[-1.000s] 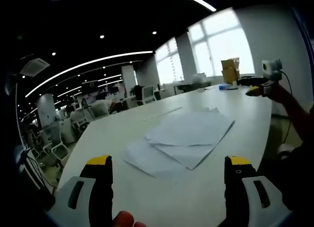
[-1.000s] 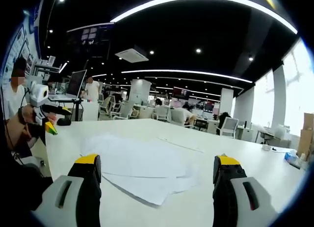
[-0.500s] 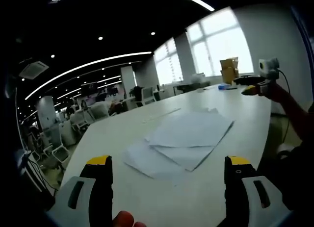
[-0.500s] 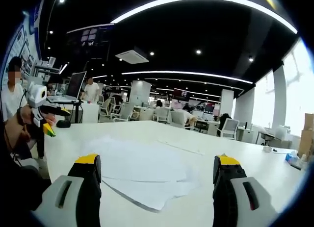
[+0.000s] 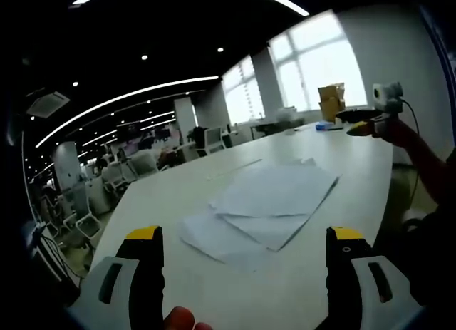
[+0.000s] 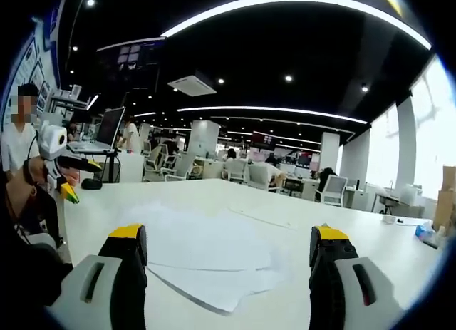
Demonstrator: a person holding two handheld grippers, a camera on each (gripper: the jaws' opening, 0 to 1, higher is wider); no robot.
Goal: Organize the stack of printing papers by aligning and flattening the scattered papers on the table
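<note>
Left gripper view. The left gripper (image 5: 242,255) rises from the bottom edge of the frame with its two yellow-tipped jaws spread wide and nothing between them. A fingertip (image 5: 178,319) shows at the bottom edge, beside the left jaw. Beyond the jaws, at frame centre, the papers (image 5: 263,205) lie fanned and overlapping on the white worktop (image 5: 164,198), their corners out of line; the largest sheet lies uppermost, toward the right, with smaller sheets jutting out toward lower left. At upper right, the right gripper (image 5: 360,118) is held above the far end of the worktop, well apart from the papers; its jaw opening cannot be told from here. A cardboard box (image 5: 332,102) stands behind it, before the windows (image 5: 313,66).

Right gripper view. At the left edge, the left gripper (image 6: 71,193) is held in a hand (image 6: 21,191) at the worktop's (image 6: 342,223) near corner. The right gripper (image 6: 228,255) rises from the bottom edge, jaws wide apart and empty. The papers (image 6: 206,248) lie in the lower middle of the frame, just beyond the jaws, with one pointed corner toward the bottom edge. Office chairs (image 6: 331,186) and desks fill the background at centre right.
</note>
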